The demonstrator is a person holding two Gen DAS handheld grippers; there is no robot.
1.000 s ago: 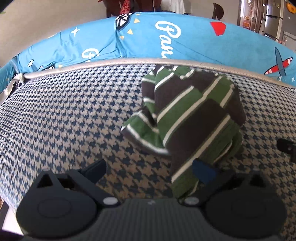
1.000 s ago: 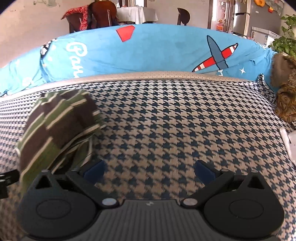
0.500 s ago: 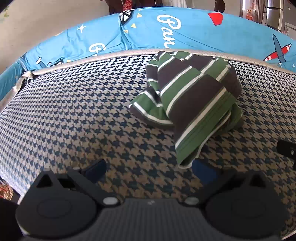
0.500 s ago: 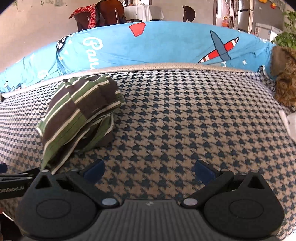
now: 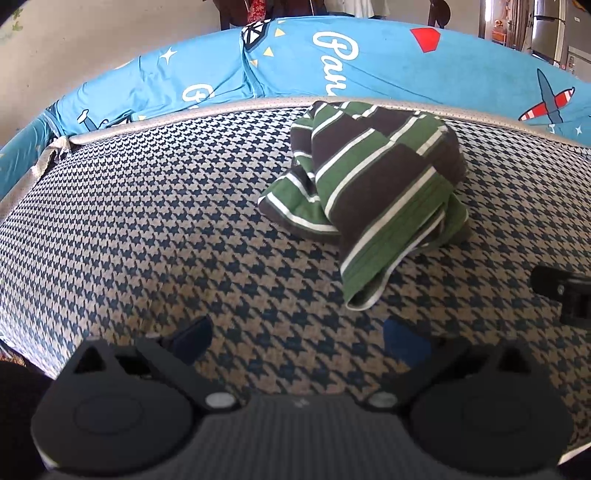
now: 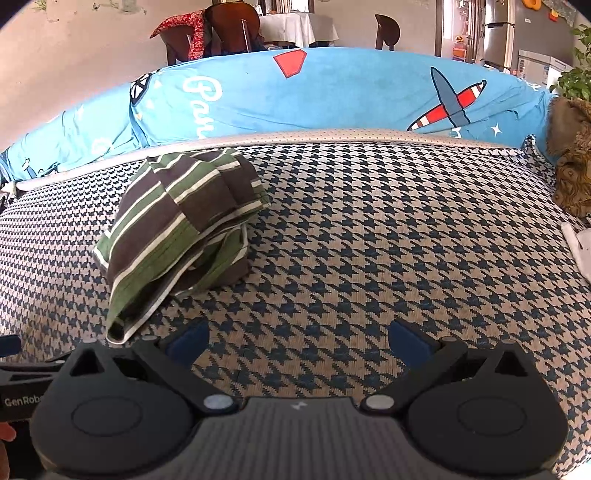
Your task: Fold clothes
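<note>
One striped garment [image 5: 373, 184], green and brown with white lines, lies bundled on the houndstooth cushion [image 5: 147, 229], toward its back edge. Its long axis runs diagonally: the narrow hemmed end points toward the grippers, the bulkier end toward the blue cover [image 5: 369, 62] behind. The left gripper [image 5: 301, 341] is spread wide, holding nothing, near the hem. The right gripper [image 6: 297, 339] is likewise spread and empty, beside the garment.

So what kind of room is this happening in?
Probably a home living area: a houndstooth-patterned cushion backed by a blue airplane-print cover, with dark wooden dining chairs and a silver fridge behind.
</note>
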